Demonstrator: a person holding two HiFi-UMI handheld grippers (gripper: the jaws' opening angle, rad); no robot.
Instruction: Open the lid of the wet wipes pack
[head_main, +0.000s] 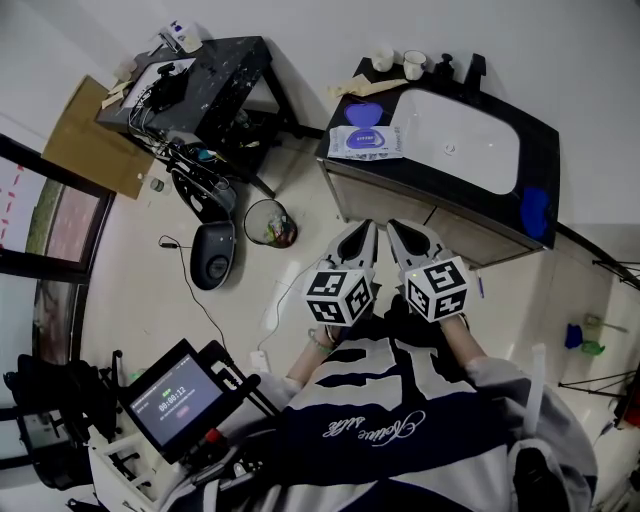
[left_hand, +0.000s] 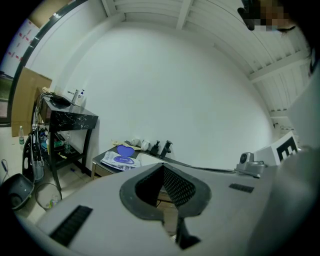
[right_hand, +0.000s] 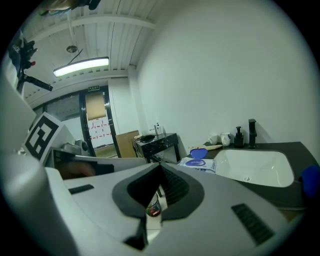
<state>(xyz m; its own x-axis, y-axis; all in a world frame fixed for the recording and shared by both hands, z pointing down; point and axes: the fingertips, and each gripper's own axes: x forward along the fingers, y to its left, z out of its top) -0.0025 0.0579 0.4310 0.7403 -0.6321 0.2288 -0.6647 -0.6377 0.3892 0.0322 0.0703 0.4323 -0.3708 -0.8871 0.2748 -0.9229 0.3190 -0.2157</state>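
Showing wet wipes pack (head_main: 365, 142), head view alone catches screen (head_main: 175, 400).

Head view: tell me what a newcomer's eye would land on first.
The left gripper and right gripper are side by side mid-frame, jaws shut and empty, each carrying a black-and-white marker cube. Just beyond them, on the black counter left of the white basin, lies the wet wipes pack, its purple lid already standing open.

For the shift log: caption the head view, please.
Left gripper and right gripper, both shut, held short of the counter where the wet wipes pack lies, blue lid up.
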